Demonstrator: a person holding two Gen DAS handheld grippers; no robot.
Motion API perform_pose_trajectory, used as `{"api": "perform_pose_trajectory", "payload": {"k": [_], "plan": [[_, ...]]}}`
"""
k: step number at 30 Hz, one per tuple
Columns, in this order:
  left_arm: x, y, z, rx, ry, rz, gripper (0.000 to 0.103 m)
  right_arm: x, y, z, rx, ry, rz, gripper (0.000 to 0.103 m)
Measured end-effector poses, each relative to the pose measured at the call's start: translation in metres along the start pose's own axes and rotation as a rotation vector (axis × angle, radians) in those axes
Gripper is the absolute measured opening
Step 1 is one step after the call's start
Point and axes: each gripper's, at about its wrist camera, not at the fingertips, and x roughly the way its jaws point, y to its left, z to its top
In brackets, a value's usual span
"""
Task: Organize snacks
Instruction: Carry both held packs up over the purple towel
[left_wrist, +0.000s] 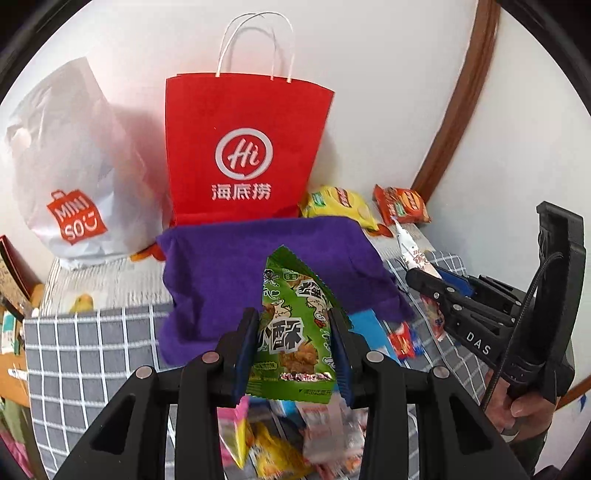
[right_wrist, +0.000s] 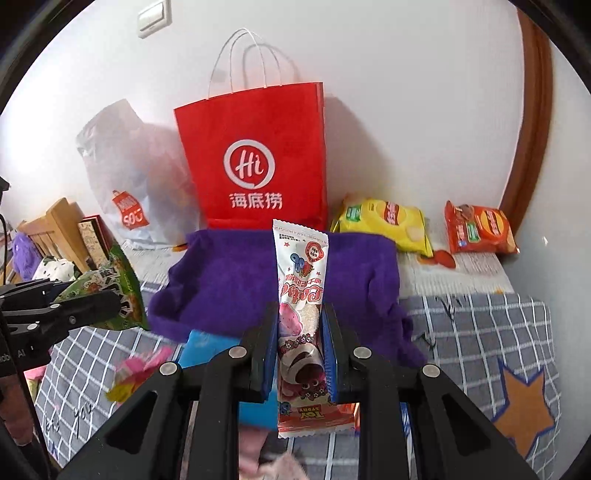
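Observation:
My left gripper (left_wrist: 293, 328) is shut on a green snack packet (left_wrist: 293, 332), held upright above the bed in front of a purple cloth bag (left_wrist: 229, 273). My right gripper (right_wrist: 300, 328) is shut on a long white and pink snack packet (right_wrist: 301, 295), also upright before the purple cloth bag (right_wrist: 236, 280). In the left wrist view the right gripper (left_wrist: 424, 277) appears at the right edge with its white packet (left_wrist: 410, 251). The right wrist view shows the left gripper (right_wrist: 92, 299) and green packet (right_wrist: 110, 291) at the left. A red paper bag (left_wrist: 243, 147) stands behind.
A white plastic bag (left_wrist: 70, 184) leans left of the red bag. Yellow (right_wrist: 384, 221) and orange (right_wrist: 476, 229) chip packets lie by the wall at the right. Loose snacks (left_wrist: 288, 435) and a blue box (right_wrist: 207, 347) lie on the checked grey bedcover (right_wrist: 480, 332). Wooden furniture (right_wrist: 55, 229) stands left.

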Motion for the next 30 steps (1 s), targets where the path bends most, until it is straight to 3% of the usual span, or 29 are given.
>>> {"api": "perform_pose_trajectory", "payload": {"k": [18, 30], "plan": [[0.069, 0.053, 0.062, -0.029, 0.017, 0.092, 0.035, 0.093, -0.029, 0.081, 0.022, -0.008, -0.027, 0.022], [0.129, 0.076, 0.049, -0.053, 0.118, 0.096, 0.035, 0.165, -0.041, 0.057, -0.005, 0.131, -0.022, 0.022]]}}
